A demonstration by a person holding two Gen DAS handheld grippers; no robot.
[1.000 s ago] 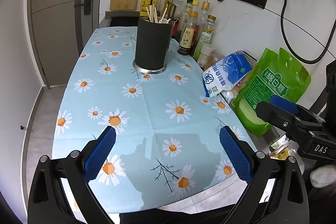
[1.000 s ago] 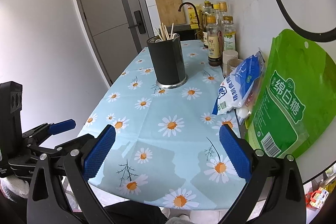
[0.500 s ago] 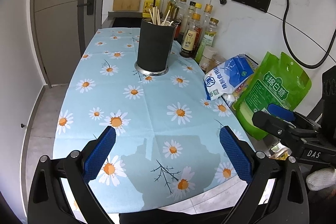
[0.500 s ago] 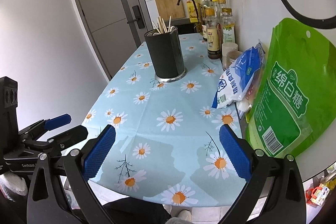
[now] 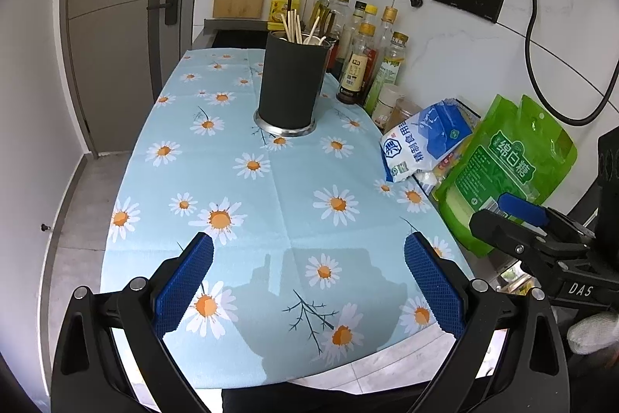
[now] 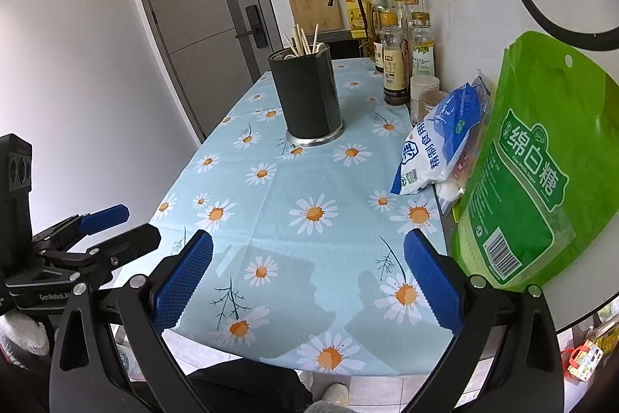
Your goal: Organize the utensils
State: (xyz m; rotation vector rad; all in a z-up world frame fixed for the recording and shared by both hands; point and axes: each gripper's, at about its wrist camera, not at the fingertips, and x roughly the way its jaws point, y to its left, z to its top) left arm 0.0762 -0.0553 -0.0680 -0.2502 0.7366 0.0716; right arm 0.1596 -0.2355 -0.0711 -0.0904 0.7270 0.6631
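— Since the last second brought only a small drift of both views, what has really changed?

— Very little. The daisy tablecloth [image 5: 271,188] lies as it did, with no loose utensil on it anywhere I can see. The left gripper [image 5: 308,246] hangs over the near edge, fingers spread wide and holding nothing. The right gripper [image 6: 307,239] is the same, wide apart and bare. I judge the sorting finished, or paused with nothing left to fetch.

— Where do the edges close in?

— From the right wrist, the green sugar bag [image 6: 534,173] stands tall at three o'clock, just beside the right finger. That side is tight. The cloth's left edge, at nine o'clock, drops straight to the floor, and the near edge sits right under both grippers.

— And the task's own thing?

— The black utensil holder [image 5: 288,84] stands upright at twelve o'clock, well apart from both grippers, on a metal base. The blue-and-white bag [image 5: 421,142] slumps at two o'clock against the wall side, and the bottles [image 5: 363,64] crowd near the holder at one o'clock.

— So the free lane?

— Straight ahead, six to twelve, over bare cloth. The chopsticks [image 5: 292,26] stick up out of the holder's mouth, so any reach there should come from above.
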